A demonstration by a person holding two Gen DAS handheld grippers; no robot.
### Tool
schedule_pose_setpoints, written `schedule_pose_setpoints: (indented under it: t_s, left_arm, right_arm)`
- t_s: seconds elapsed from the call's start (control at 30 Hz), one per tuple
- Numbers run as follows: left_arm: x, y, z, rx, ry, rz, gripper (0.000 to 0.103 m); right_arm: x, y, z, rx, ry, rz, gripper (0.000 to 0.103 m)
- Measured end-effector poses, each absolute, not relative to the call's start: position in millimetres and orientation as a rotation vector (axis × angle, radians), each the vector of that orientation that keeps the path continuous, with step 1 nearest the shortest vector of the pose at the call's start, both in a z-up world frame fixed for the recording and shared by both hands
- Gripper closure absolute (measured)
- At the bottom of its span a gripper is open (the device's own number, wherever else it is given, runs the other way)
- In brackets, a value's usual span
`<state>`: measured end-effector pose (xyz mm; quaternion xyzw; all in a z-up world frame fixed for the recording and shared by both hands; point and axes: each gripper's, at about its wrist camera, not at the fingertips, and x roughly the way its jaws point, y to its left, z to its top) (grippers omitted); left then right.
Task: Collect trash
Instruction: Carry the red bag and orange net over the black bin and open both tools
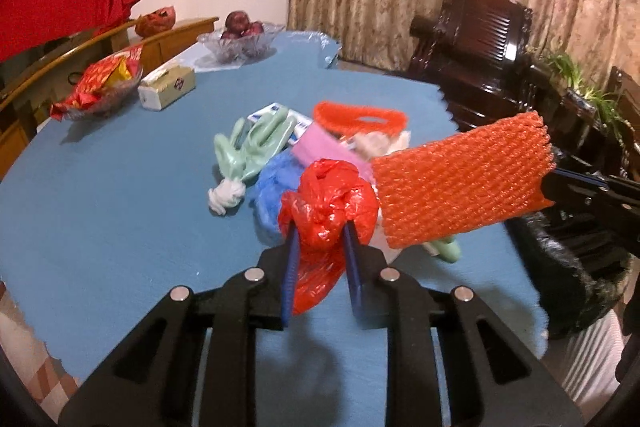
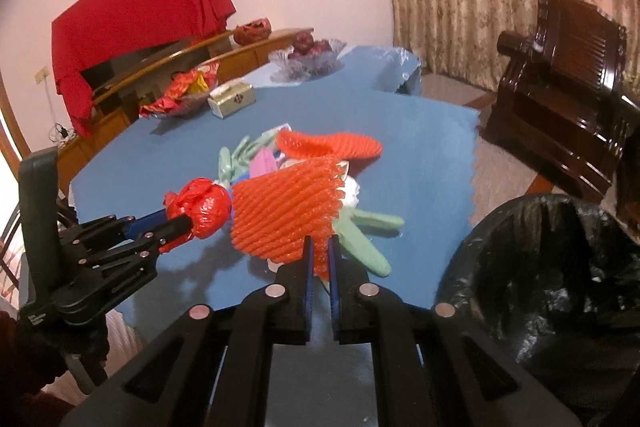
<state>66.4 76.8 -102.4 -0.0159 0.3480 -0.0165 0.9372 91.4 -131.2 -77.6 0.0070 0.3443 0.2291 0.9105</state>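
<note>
left gripper (image 1: 320,227) pinches red bag (image 1: 328,199) aloft; right gripper (image 2: 320,247) lifts foam net (image 2: 288,215).

The crumpled red plastic bag (image 1: 328,199) is hiding most of the blue plastic wad (image 1: 272,187) behind it. The orange foam net sleeve (image 1: 460,183) is covering the rest of the trash pile, leaving only a tip of a pale green rubber glove (image 1: 448,249) showing beneath. The black-lined trash bin (image 2: 552,291) is running off the right wrist view's right edge. The print on the flat white-and-blue packet (image 1: 276,111) is blurring past reading.
</note>
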Motion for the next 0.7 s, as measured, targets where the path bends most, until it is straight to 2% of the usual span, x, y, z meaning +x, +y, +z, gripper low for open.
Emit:
schedule_pose_setpoints:
  t_s: [0.37, 0.7]
  left_arm:
    - [70.1, 7.8, -70.1, 0.021, 0.654, -0.209, 0.082]
    - [87.7, -93.9, -75.8, 0.086, 0.657, -0.436, 0.082]
  right_arm:
    - [70.6, -211.3, -59.1, 0.074, 0.657, 0.281, 0.096]
    - [53.8, -310.1, -76.0, 0.127, 0.679, 0.024, 0.096]
